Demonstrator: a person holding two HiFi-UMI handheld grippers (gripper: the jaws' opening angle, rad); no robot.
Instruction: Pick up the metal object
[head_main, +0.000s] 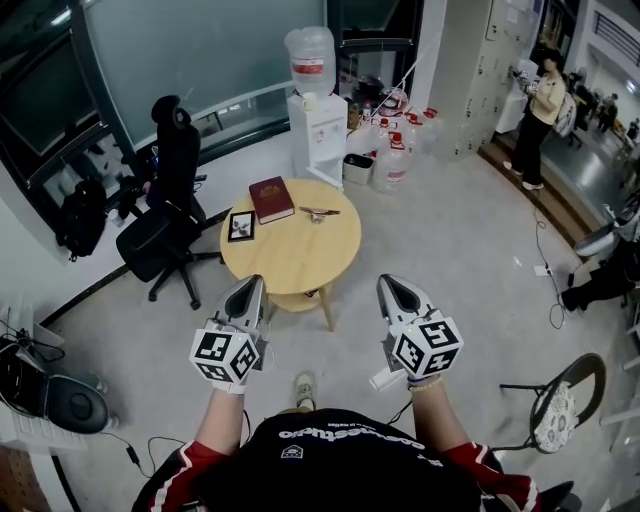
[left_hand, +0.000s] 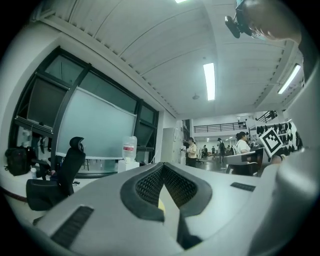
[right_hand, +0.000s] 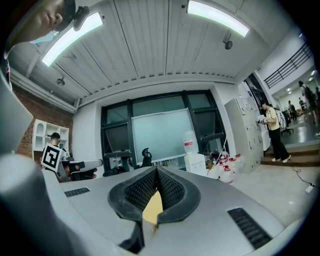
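Note:
The metal object (head_main: 318, 211), small and silvery, lies at the far side of the round wooden table (head_main: 300, 255). Both grippers hover in the air on the near side of the table, well short of the object and pointing forward. My left gripper (head_main: 250, 284) is shut with nothing held; in the left gripper view its dark ribbed pads (left_hand: 150, 184) meet at the tip. My right gripper (head_main: 391, 284) is shut and empty too, and in the right gripper view its pads (right_hand: 170, 190) meet at the tip. Neither gripper view shows the metal object.
A red book (head_main: 271, 198) and a small framed picture (head_main: 241, 226) lie on the table left of the metal object. A black office chair (head_main: 165, 215) stands left of the table, with a water dispenser (head_main: 318, 120) and bottles (head_main: 392, 155) behind. A person (head_main: 541, 105) stands far right.

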